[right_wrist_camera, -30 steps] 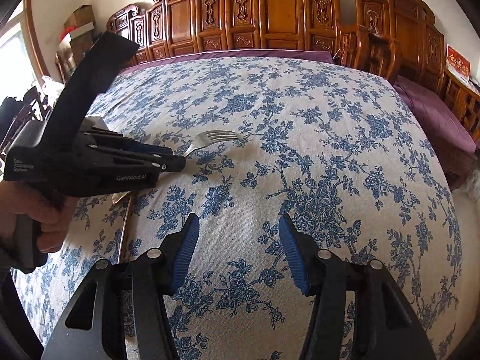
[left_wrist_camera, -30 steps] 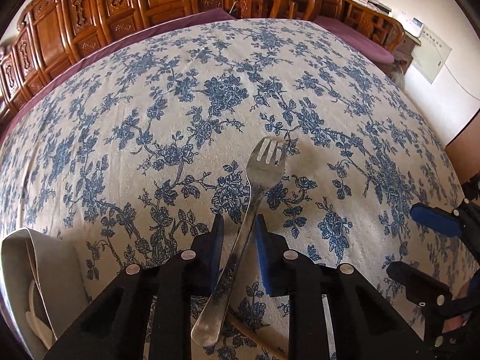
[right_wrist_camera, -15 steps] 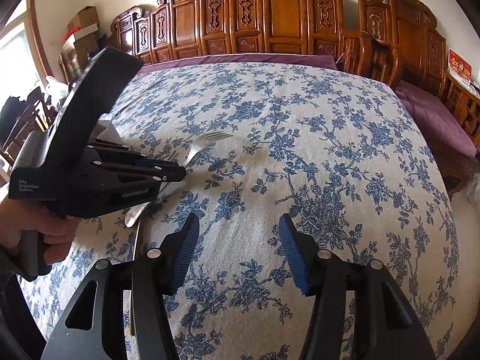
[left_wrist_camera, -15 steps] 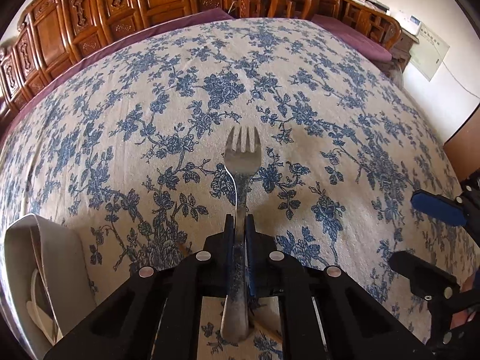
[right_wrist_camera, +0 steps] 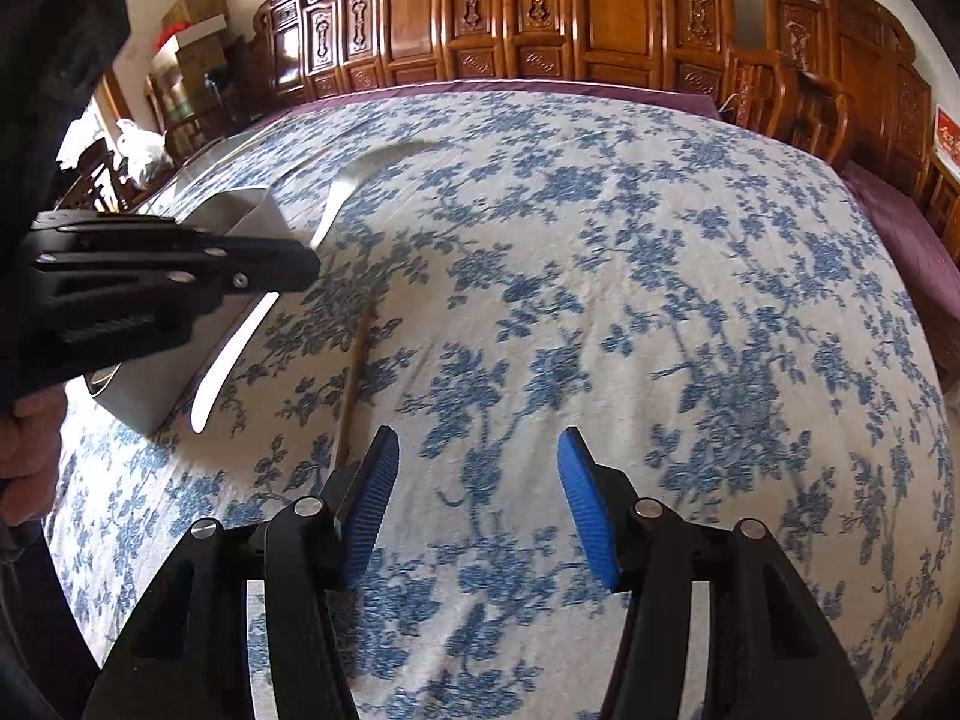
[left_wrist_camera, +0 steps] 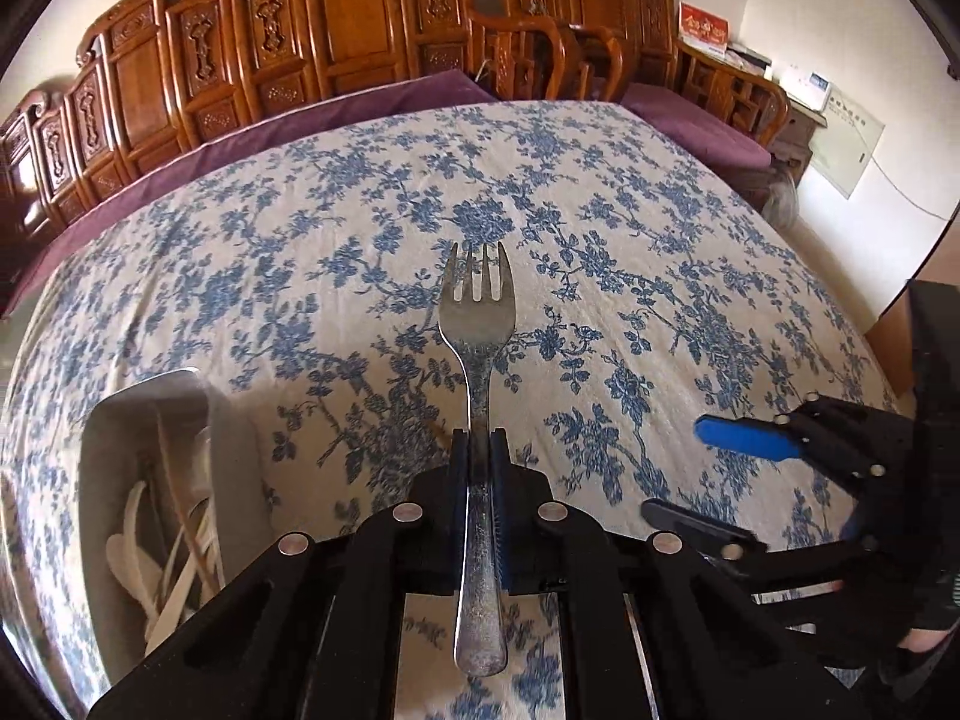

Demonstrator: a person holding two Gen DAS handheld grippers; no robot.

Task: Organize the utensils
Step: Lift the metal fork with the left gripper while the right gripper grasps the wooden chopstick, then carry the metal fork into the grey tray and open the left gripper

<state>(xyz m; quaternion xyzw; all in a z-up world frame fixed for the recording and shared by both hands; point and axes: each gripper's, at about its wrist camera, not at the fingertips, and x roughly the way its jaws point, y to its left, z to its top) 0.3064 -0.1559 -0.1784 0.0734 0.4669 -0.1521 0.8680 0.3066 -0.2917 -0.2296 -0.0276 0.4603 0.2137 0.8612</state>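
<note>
A: Start closest in. What has the left gripper [left_wrist_camera: 480, 450] got?

B: A metal fork [left_wrist_camera: 478, 324]. The jaws are pinched tight on its handle, tines pointing away from the camera, the handle end sticking back between the black arms. The fork is lifted clear of the cloth.

A: And the right gripper [right_wrist_camera: 477, 480]?

B: Its blue pads [right_wrist_camera: 585, 510] stand about halfway apart with nothing between them, only tablecloth below. In the left wrist view it shows at the right edge, beside the fork but apart from it.

A: What lies near them?

B: Just left of the fork, a grey rectangular utensil holder [left_wrist_camera: 174, 420] sits on the table with pale utensils [left_wrist_camera: 174, 558] standing in it, white and wooden ones; exactly what they are I cannot tell. In the right wrist view a thin wooden stick [right_wrist_camera: 354, 378], perhaps a chopstick, lies on the cloth just ahead of the right gripper's left finger.

A: The surface?

B: A large table under a cream tablecloth [left_wrist_camera: 630, 276] printed with blue flowers and vines, slightly wrinkled. A purple underlayer [left_wrist_camera: 336, 114] shows along the far edge.

A: And beyond it?

B: Carved reddish-brown wooden chairs [right_wrist_camera: 612, 6], close together along the far side. Behind them a pale wall, with cardboard boxes [right_wrist_camera: 195, 30] stacked at the left in the right wrist view, and a white panel [left_wrist_camera: 846, 144] on the wall at the right in the left one.
</note>
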